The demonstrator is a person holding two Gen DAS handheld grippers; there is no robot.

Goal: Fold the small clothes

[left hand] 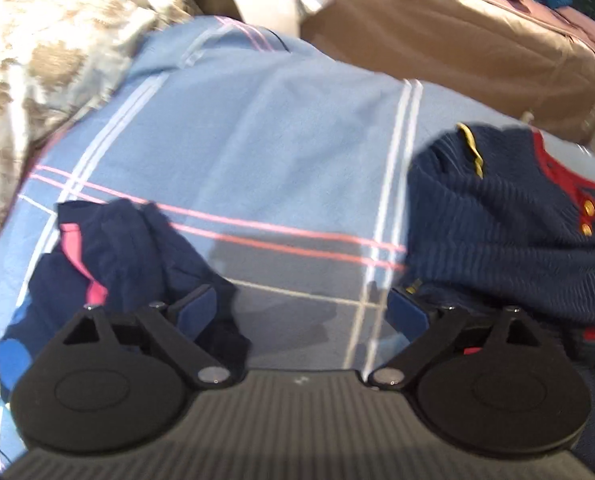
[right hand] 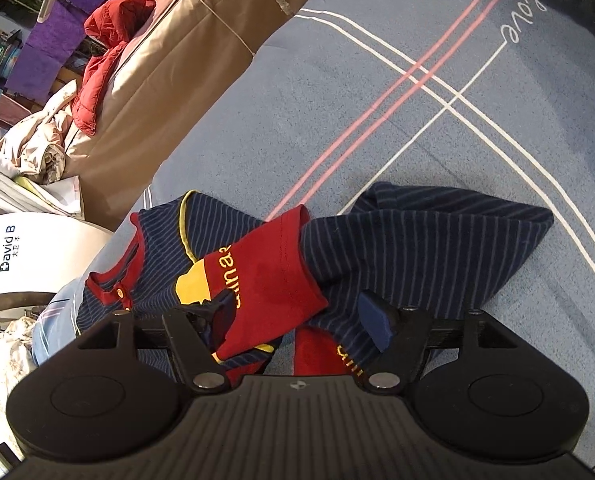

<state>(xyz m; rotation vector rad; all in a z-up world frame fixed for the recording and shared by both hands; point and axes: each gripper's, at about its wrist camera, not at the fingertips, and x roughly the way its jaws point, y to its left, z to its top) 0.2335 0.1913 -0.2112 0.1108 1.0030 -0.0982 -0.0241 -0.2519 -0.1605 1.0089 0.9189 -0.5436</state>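
A navy striped child's shirt [right hand: 425,240] with red collar, yellow buttons and a red sleeve [right hand: 273,276] lies crumpled on the blue bedsheet [right hand: 377,100]. My right gripper [right hand: 297,316] is open, its jaws on either side of the red sleeve, low over the shirt. In the left wrist view the same shirt [left hand: 509,228] lies to the right. My left gripper [left hand: 303,308] is open and empty over bare sheet [left hand: 257,128]. A second navy garment with a pink stripe [left hand: 117,256] lies crumpled at its left finger.
A patterned beige blanket [left hand: 37,68] lies at the far left of the bed. A brown covered sofa [right hand: 169,92] with a red jacket [right hand: 105,60] stands beyond the bed edge. A white device [right hand: 29,256] sits by the bed edge.
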